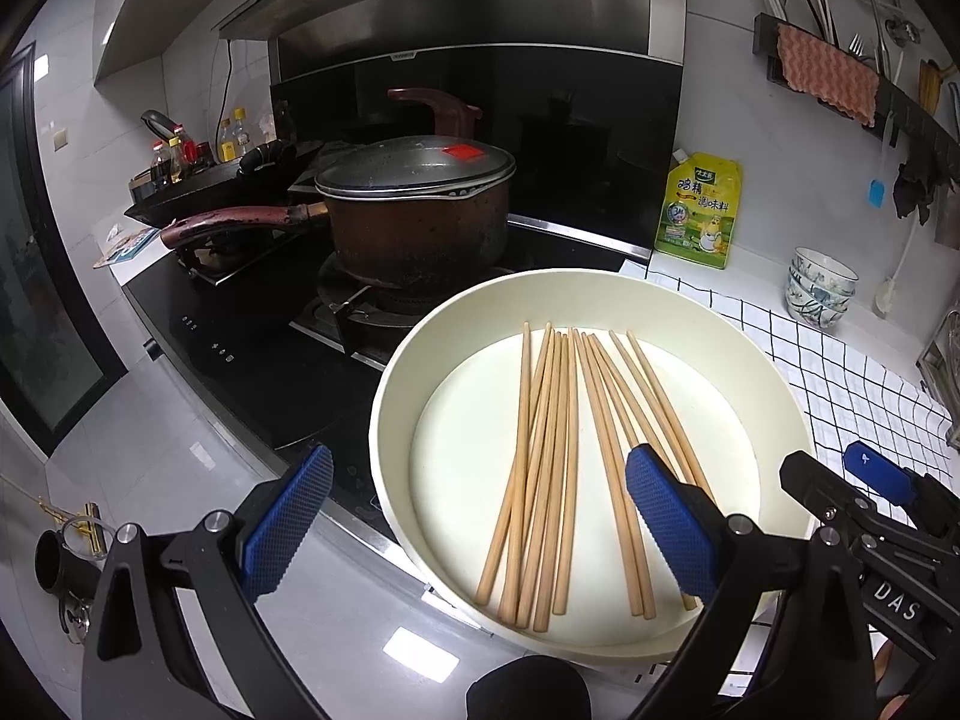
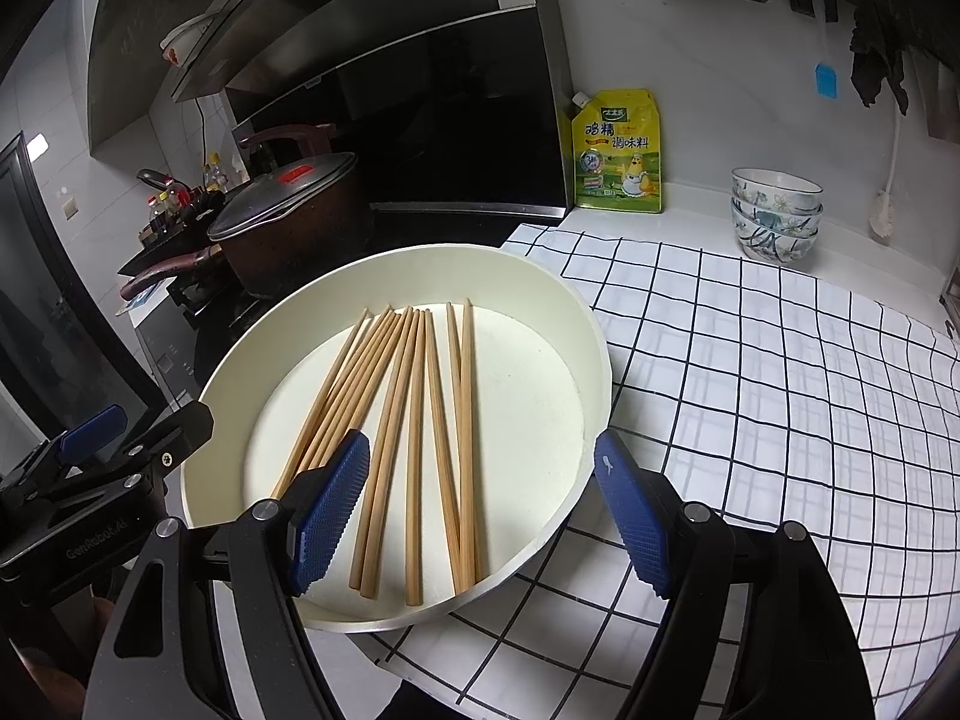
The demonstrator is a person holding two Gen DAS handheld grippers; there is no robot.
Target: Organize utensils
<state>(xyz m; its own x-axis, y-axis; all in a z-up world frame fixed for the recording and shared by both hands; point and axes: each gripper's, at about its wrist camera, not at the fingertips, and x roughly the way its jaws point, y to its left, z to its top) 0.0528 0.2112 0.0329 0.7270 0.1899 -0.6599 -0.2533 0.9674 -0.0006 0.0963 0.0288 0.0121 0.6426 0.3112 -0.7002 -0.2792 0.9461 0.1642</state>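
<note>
A kitchen table (image 2: 780, 360) covered in a white cloth with a black grid carries a round cream-white tray (image 2: 576, 324), which sits at the cloth's left edge and reaches partly over the black stove (image 1: 252, 360) beside it. On the stove's burner stands a dark brown pot (image 1: 420, 228) under a grey lid, its reddish handle pointing left.

Two hand-held grippers hang above the tray's near rim, both angled downward. The left gripper (image 1: 477, 531) has its blue-padded fingers (image 1: 288, 516) spread wide, one over the stove's edge and one over the tray, gripping nothing. The right gripper (image 2: 480, 522) shows the same wide spread; one of its fingers (image 2: 330, 510) hovers over the tray floor, the other over the rim at the cloth, and nothing is held between them.

Inside the tray lie about a dozen wooden chopsticks (image 2: 420, 420), flat on the floor in a loose fan. Their long axes run from the near rim toward the far rim, ends bunching at the far side and splaying apart at the near side.

Farther back, a yellow seasoning pouch (image 2: 618, 150) leans against the wall, and a stack of patterned bowls (image 2: 774, 216) stands on the table to its right.
</note>
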